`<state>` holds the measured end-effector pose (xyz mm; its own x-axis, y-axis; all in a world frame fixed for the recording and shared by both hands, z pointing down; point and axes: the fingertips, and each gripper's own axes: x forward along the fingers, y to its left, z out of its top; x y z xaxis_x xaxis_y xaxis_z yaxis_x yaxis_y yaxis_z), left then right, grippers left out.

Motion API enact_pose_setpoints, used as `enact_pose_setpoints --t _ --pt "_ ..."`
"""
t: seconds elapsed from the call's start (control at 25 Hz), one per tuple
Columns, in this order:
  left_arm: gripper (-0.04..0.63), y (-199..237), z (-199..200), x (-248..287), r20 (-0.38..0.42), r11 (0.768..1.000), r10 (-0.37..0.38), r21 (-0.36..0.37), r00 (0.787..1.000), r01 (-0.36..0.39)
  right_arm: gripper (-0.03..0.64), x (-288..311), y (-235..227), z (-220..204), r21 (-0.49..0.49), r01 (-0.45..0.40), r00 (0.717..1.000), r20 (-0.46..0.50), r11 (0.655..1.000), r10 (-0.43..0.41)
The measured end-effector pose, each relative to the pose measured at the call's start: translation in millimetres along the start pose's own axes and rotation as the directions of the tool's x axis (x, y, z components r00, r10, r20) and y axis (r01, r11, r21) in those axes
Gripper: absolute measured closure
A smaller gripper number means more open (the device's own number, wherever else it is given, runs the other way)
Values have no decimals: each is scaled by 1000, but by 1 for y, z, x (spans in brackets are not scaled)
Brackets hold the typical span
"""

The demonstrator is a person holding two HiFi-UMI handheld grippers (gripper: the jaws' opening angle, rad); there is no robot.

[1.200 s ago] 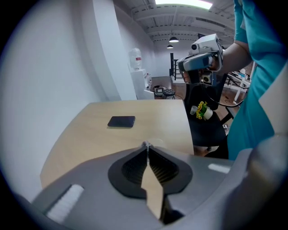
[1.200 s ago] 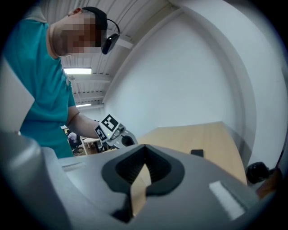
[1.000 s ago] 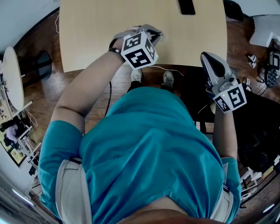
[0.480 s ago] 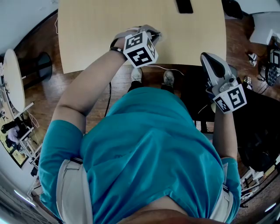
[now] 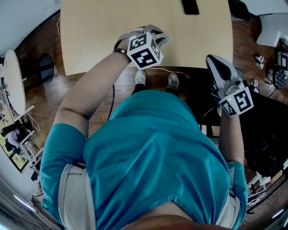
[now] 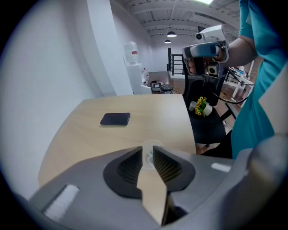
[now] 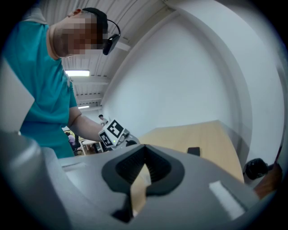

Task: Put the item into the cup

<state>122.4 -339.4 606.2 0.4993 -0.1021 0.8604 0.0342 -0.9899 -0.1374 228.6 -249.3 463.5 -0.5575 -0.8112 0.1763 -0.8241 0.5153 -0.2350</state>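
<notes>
A small clear cup (image 6: 148, 150) stands on the pale wooden table (image 5: 103, 27) near its front edge. My left gripper (image 6: 148, 156) is low over the table, and the cup shows in the narrow gap at its tips. Its jaws are opening and the pads do not visibly press on the cup. In the head view the left gripper (image 5: 160, 37) reaches over the table's front edge. My right gripper (image 5: 214, 60) hangs off the table to the right, above the floor. The right gripper (image 7: 144, 152) has its jaws closed tip to tip, with nothing between them.
A black phone (image 6: 115, 118) lies flat farther back on the table, also visible as the phone (image 5: 189, 6) at the top of the head view. A black chair (image 6: 208, 121) beside the table carries a small yellow and green object (image 6: 201, 106). Clutter lies on the floor at right.
The left gripper's jaws have parted a little at the table's front edge. Both arms have stayed almost where they were.
</notes>
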Motion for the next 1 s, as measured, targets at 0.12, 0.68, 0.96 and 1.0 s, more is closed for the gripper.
enact_pose_setpoints --t 0.12,0.68,0.96,1.0 --pt "515 2 0 -2 2 1000 8 -1 1000 -8 615 1 1 1 -2 -2 1000 1 1000 2" --pt "591 -18 17 -51 115 995 83 -67 990 -75 615 -13 9 9 -31 -38 999 17 999 39" --pt "591 -61 26 -107 228 953 199 -273 953 -134 615 -42 23 17 -68 -128 991 17 989 130" --pt "591 -67 29 -116 247 944 221 -297 943 -144 615 -47 25 16 -76 -142 989 15 987 144"
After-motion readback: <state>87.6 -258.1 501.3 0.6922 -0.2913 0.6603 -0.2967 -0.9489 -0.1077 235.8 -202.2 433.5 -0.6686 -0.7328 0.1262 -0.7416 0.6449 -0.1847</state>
